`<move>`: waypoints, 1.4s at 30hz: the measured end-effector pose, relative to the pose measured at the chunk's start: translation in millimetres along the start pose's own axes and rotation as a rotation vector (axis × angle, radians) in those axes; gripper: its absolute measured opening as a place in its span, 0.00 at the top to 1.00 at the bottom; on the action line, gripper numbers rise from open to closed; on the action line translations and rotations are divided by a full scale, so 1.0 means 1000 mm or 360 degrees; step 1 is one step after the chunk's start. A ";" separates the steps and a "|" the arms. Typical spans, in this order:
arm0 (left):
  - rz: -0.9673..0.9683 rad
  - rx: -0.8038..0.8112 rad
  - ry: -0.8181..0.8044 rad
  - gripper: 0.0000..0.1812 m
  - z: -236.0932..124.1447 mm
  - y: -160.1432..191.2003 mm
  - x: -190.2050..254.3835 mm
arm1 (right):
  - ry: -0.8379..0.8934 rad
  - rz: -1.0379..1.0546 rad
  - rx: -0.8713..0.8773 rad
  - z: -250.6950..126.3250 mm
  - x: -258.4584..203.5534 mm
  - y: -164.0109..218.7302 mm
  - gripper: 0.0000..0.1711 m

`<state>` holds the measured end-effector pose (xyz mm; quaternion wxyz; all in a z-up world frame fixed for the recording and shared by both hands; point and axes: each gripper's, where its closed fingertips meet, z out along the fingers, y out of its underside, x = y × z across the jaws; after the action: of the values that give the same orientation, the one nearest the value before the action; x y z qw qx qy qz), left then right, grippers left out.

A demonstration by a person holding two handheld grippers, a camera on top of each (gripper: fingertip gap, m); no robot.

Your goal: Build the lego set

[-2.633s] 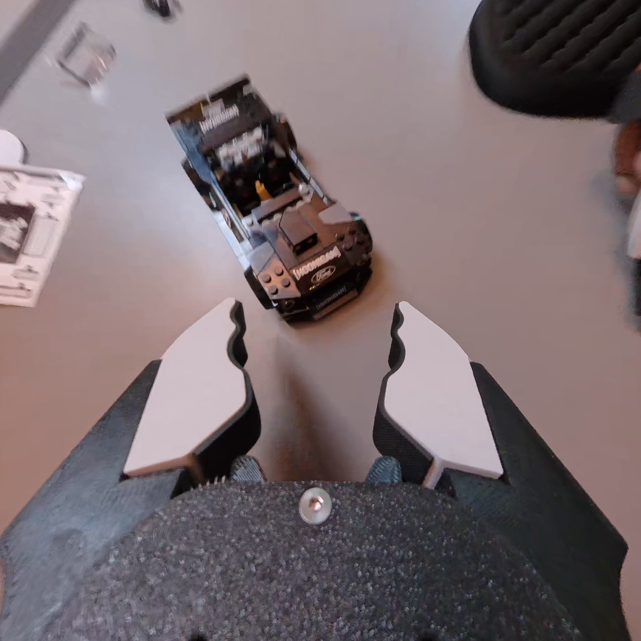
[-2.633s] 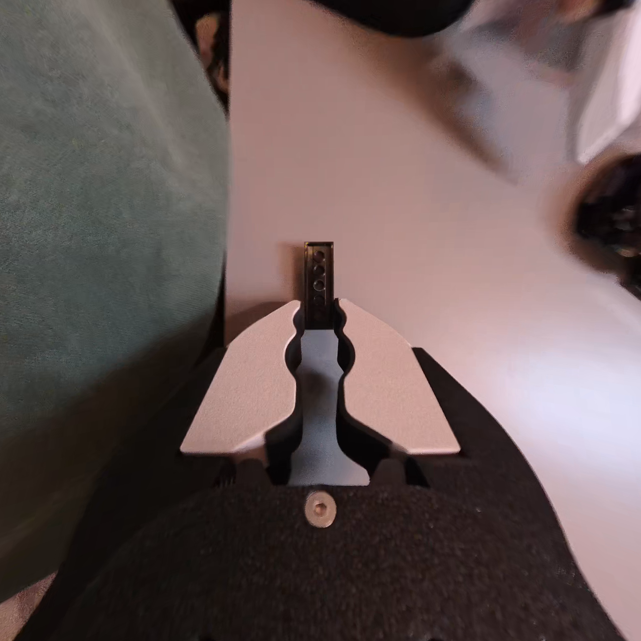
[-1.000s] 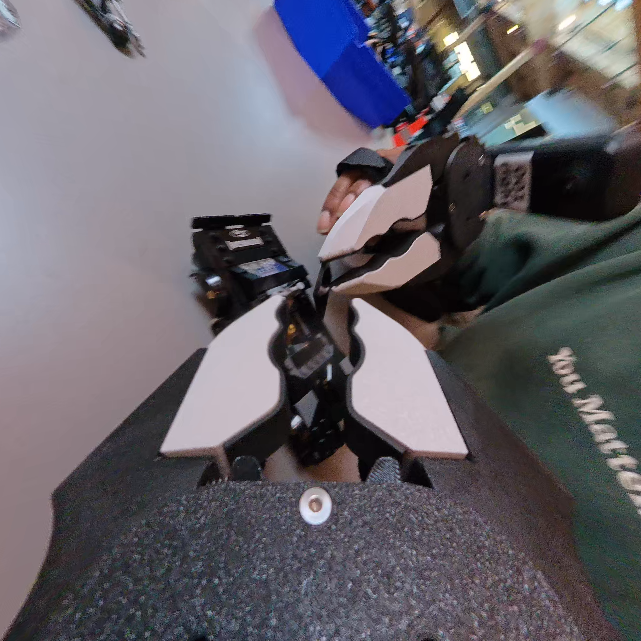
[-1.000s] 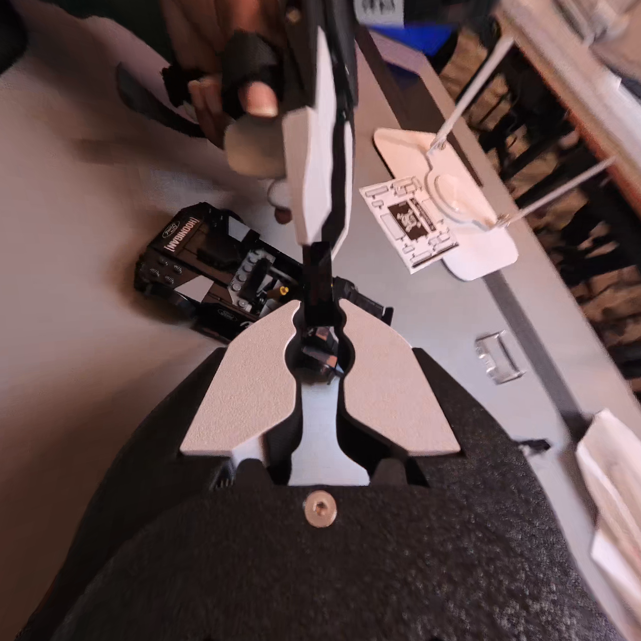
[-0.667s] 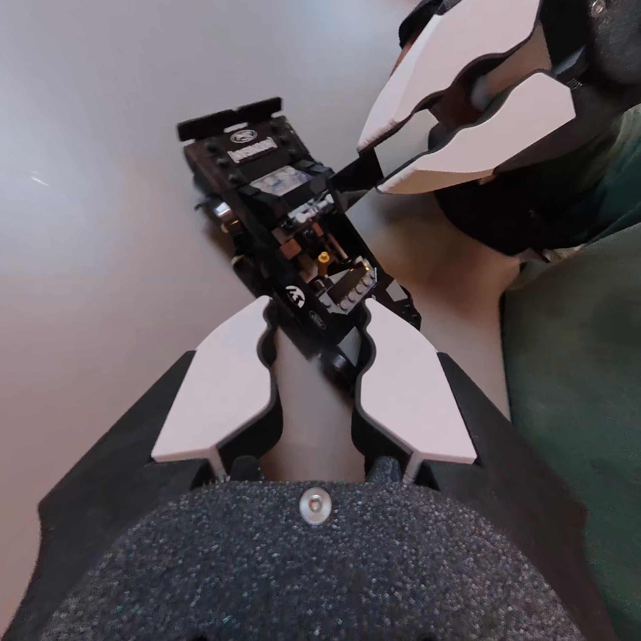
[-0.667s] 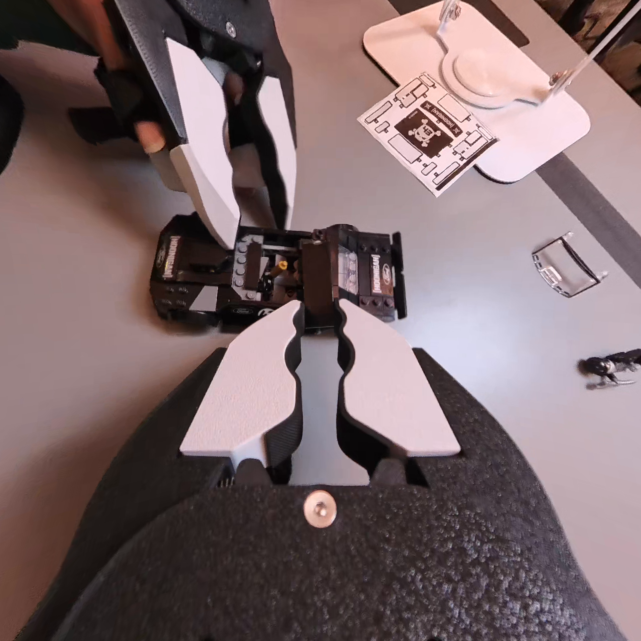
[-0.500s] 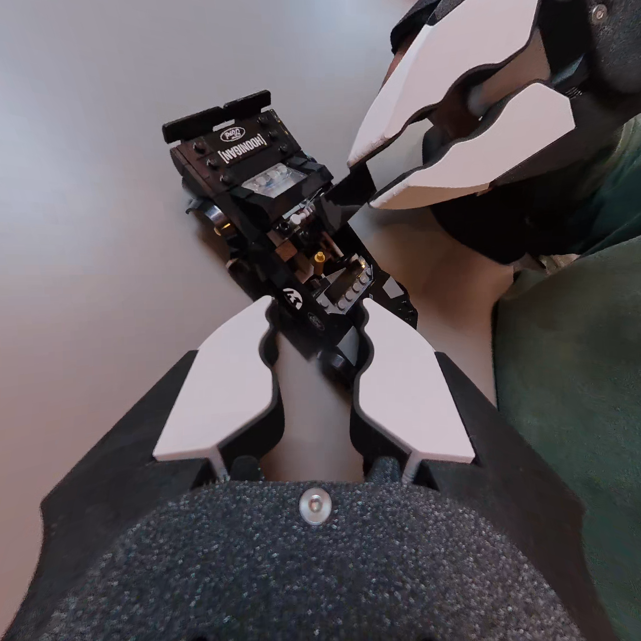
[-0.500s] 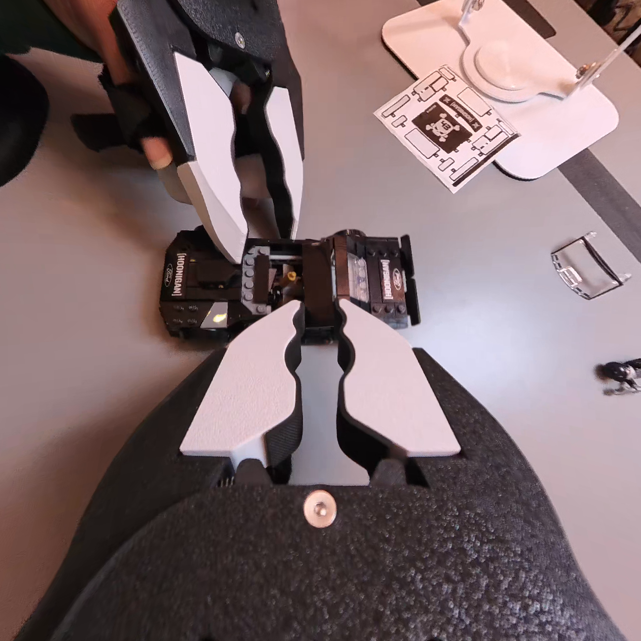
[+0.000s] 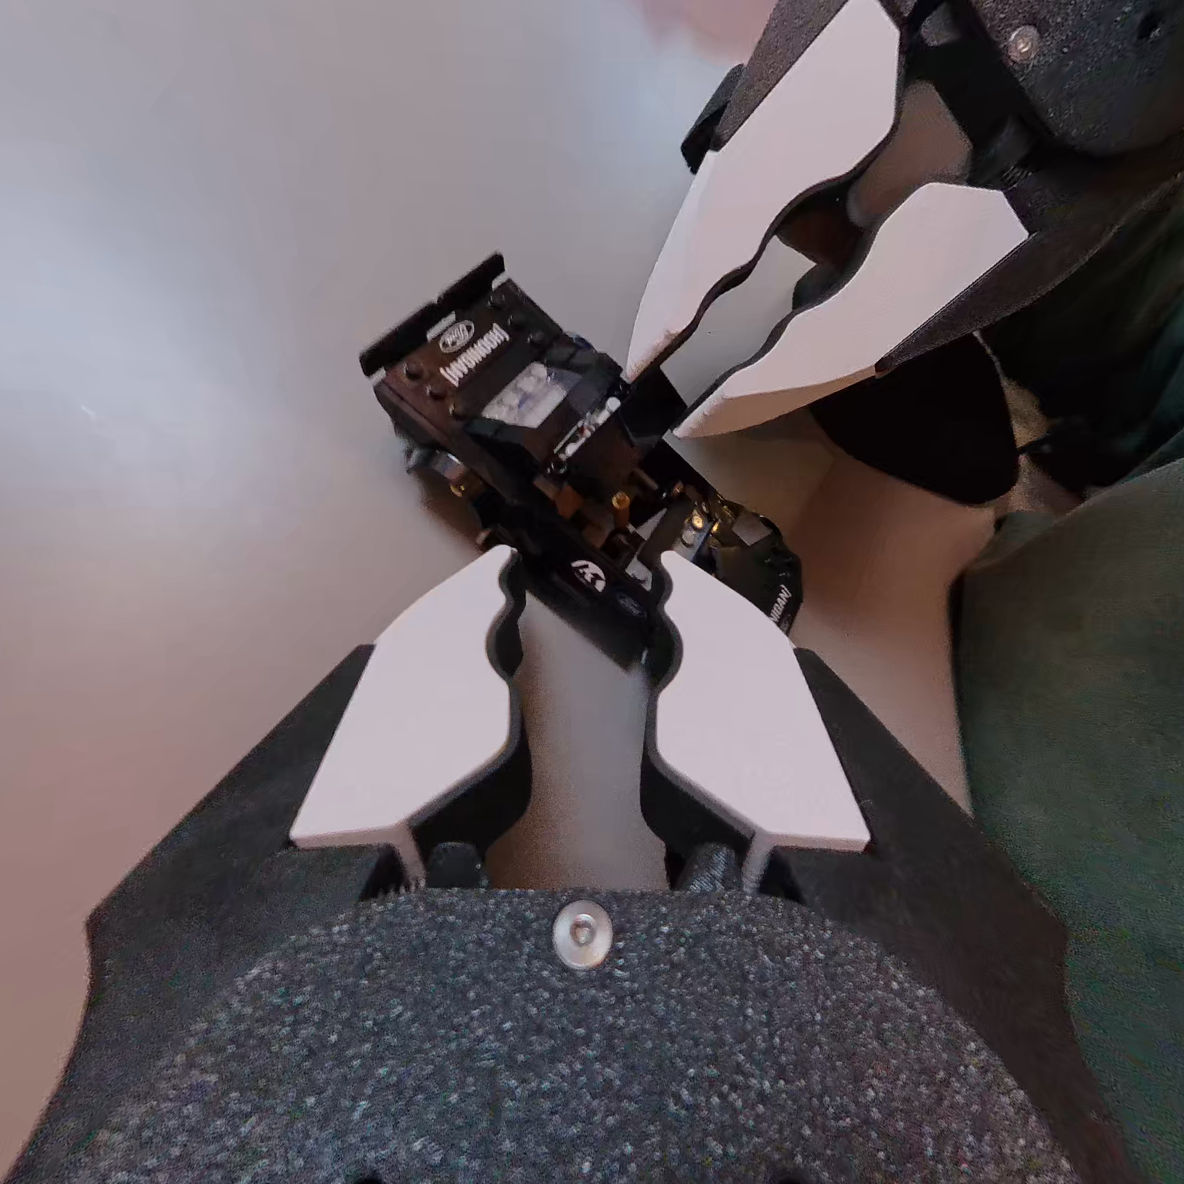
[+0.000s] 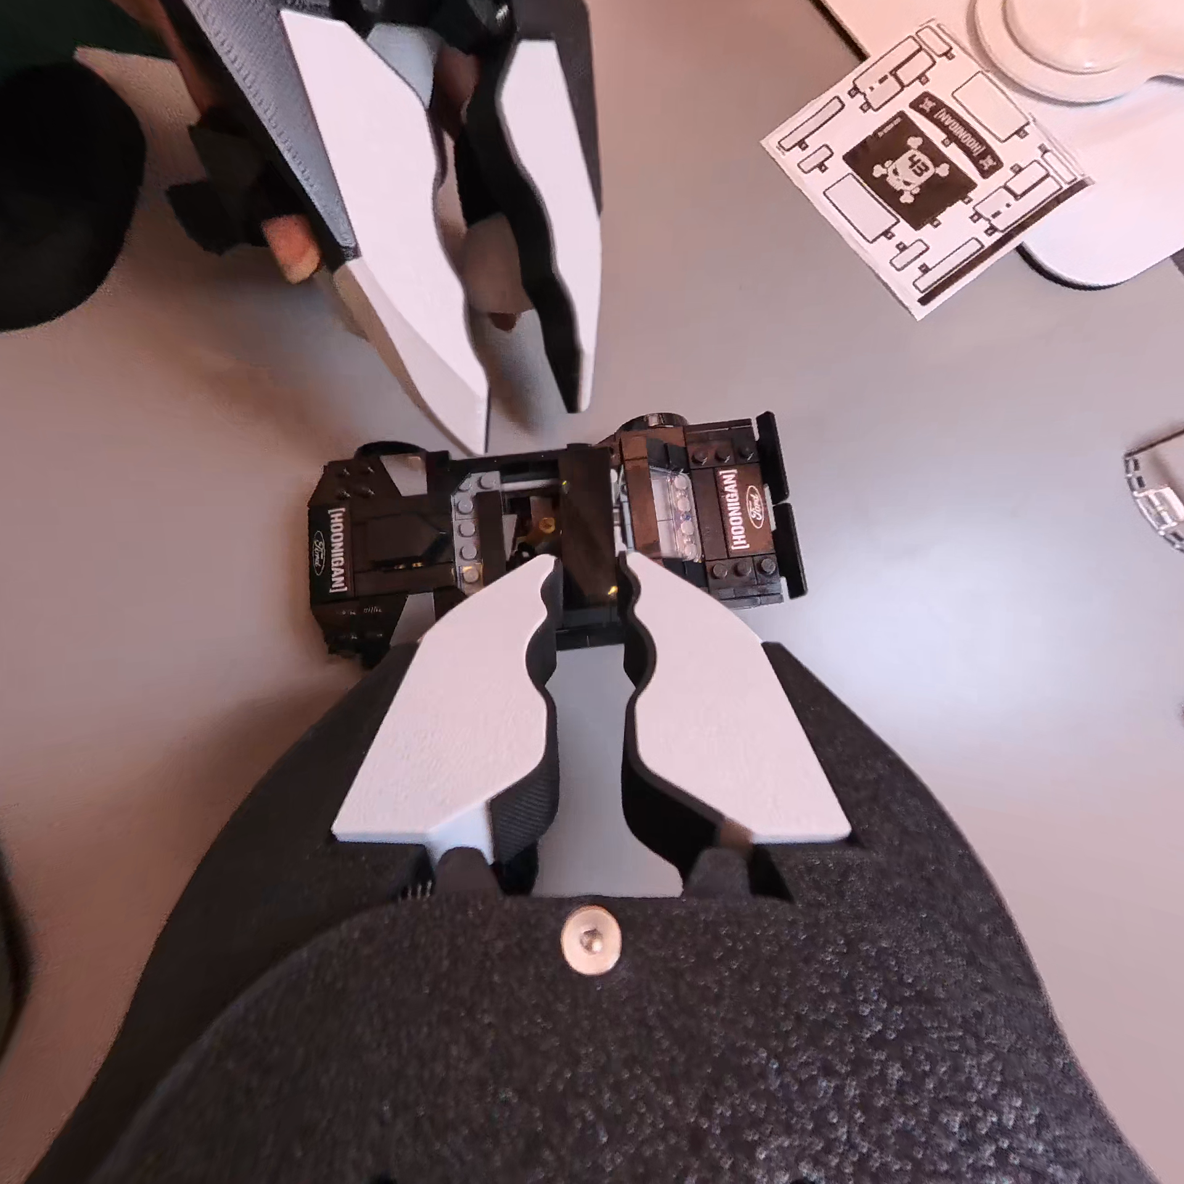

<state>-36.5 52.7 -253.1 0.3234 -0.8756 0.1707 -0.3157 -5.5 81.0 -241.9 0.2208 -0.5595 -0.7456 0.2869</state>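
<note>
In the left wrist view, the left gripper (image 9: pixel 586 570) clamps the near side of the black lego car (image 9: pixel 512 410) on the grey table (image 9: pixel 192 256); bare tabletop spreads wide to the car's left.

In the right wrist view, the right gripper (image 10: pixel 586 580) pinches a black roof plate (image 10: pixel 586 512) laid across the cockpit. A sticker sheet (image 10: pixel 922 166) lies well apart, a clear piece (image 10: pixel 1159 500) at the frame's right edge.

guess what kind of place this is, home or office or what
Probably a hobby or work desk indoors, though which is unclear: a smooth grey tabletop holding a half-built black lego car, a sticker sheet and a white stand base.
</note>
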 end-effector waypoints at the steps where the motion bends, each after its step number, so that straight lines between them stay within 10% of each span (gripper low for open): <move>1: 0.0053 0.0009 -0.0029 0.80 0.000 -0.003 -0.003 | 0.0000 -0.0018 -0.0019 0.000 0.001 0.000 0.91; 11: 0.0520 0.0032 -0.0243 0.74 0.014 -0.019 -0.012 | -0.0008 -0.0076 -0.0097 0.004 0.003 0.000 0.91; 42: 0.0456 0.0086 -0.0188 0.79 0.017 -0.022 -0.012 | 0.0005 -0.0200 -0.0027 0.004 -0.002 -0.004 0.90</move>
<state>-31.9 82.4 -253.8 0.3981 -0.8503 0.2659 -0.2187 -10.1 77.8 -242.1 0.2349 -0.5138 -0.7813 0.2653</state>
